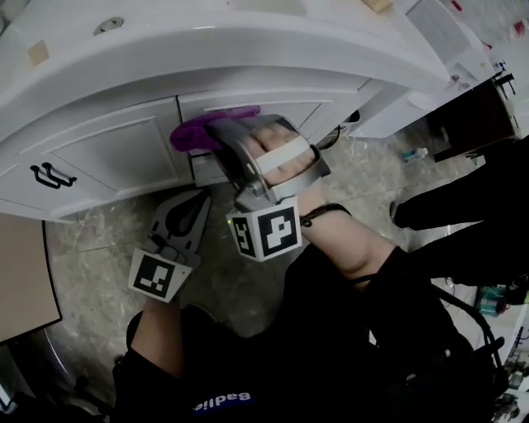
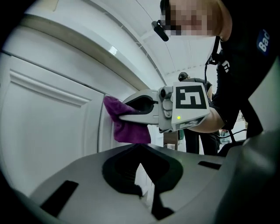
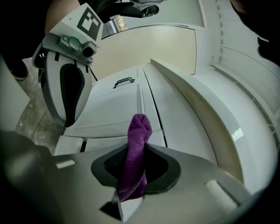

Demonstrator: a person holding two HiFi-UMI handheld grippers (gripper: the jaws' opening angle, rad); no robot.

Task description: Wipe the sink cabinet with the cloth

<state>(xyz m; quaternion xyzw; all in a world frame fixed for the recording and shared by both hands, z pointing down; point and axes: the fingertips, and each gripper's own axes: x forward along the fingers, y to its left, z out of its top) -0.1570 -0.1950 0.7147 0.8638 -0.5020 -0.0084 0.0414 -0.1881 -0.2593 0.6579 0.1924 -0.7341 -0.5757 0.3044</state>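
A purple cloth [image 1: 197, 133] is pinched in my right gripper [image 1: 221, 130], which is shut on it and holds it against the front of the white sink cabinet [image 1: 124, 155], just under the counter edge. The right gripper view shows the cloth [image 3: 138, 144] sticking up out of the jaws toward the cabinet door. In the left gripper view the cloth [image 2: 127, 126] hangs from the right gripper [image 2: 131, 109] against the panel. My left gripper [image 1: 201, 198] sits lower and to the left, over the floor, shut with nothing in it.
The white countertop [image 1: 207, 45] with a sink drain [image 1: 108, 25] overhangs the doors. A black handle [image 1: 50, 174] is on the left door. Another person's dark legs [image 1: 471, 194] stand at the right, a small bottle [image 1: 416, 154] lies on the speckled floor, and a tan board [image 1: 23, 273] sits left.
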